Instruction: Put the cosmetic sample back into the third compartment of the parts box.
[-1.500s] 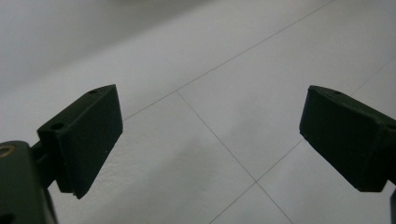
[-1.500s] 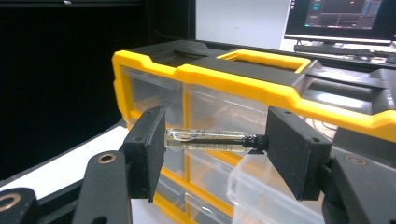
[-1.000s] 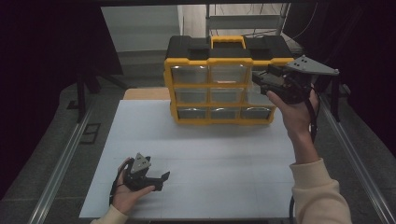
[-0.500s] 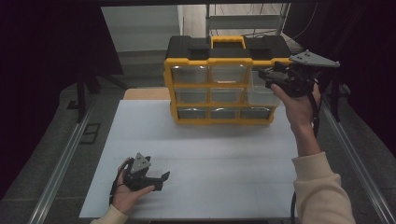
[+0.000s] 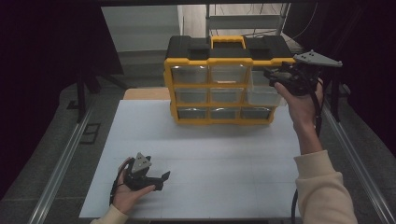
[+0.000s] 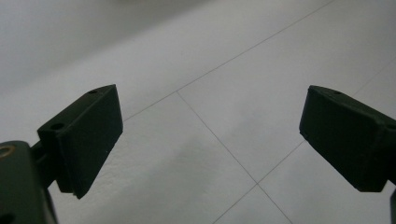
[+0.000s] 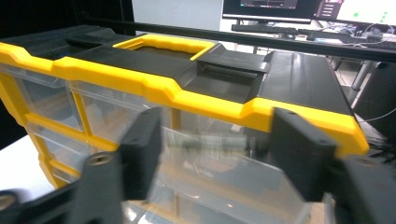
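Observation:
A yellow and black organizer box with clear drawers stands at the back of the white table. Its top right drawer sticks out from the frame. My right gripper is raised at that drawer's upper edge. In the right gripper view the jaws of this gripper sit on either side of the blurred clear drawer front, closed onto it. My left gripper rests on the table at the front left, open, with bare table between the fingers of this gripper.
Metal rails run along both sides of the table. Behind the box stand a shelf frame and, in the right gripper view, monitors. Bare white table lies between the box and the left hand.
My right gripper has risen and drifted right at the top right drawer, which now sticks out farther. The left gripper has not moved.

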`<action>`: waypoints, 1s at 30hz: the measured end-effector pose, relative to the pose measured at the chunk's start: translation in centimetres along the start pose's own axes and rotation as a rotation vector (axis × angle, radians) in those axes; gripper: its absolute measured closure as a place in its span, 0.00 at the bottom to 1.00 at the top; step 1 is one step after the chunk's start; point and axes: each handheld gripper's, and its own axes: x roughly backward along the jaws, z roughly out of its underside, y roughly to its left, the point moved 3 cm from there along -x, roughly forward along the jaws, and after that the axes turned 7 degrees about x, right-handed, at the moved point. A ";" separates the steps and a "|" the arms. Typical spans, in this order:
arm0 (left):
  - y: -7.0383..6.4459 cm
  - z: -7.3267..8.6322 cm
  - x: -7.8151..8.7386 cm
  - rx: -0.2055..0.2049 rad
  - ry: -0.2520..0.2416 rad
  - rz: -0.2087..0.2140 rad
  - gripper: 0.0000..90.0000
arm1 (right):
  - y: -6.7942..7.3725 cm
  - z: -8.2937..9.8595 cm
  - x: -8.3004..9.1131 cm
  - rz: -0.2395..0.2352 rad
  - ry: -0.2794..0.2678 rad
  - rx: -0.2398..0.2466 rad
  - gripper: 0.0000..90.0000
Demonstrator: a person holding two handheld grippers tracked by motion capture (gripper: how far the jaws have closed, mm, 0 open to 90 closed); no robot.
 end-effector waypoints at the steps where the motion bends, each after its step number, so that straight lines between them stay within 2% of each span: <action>1: 0.0 0.0 0.0 -0.001 -0.001 -0.001 0.07 | 0.0 0.1 0.0 -0.016 0.000 -0.018 0.23; 10: -0.1 0.0 0.1 0.002 -0.003 0.001 0.07 | 0.6 0.6 1.4 -0.067 -0.042 0.007 0.22; 20: 0.2 -0.4 0.5 0.019 -0.020 0.004 0.07 | 1.4 1.5 2.8 -0.112 -0.059 0.031 0.23; 26: 0.2 -0.4 0.5 0.028 -0.020 0.004 0.07 | 2.0 1.8 4.3 -0.139 -0.098 0.040 0.23; 27: 0.2 -0.4 0.5 0.027 -0.019 0.004 0.07 | 2.3 2.1 5.1 -0.168 -0.117 0.039 0.23; 29: 0.1 -0.4 0.5 0.028 -0.019 0.003 0.07 | 2.4 2.2 5.4 -0.171 -0.120 0.041 0.23; 30: 0.1 -0.4 0.5 0.026 -0.018 0.001 0.07 | 2.5 2.4 5.9 -0.190 -0.127 0.045 0.23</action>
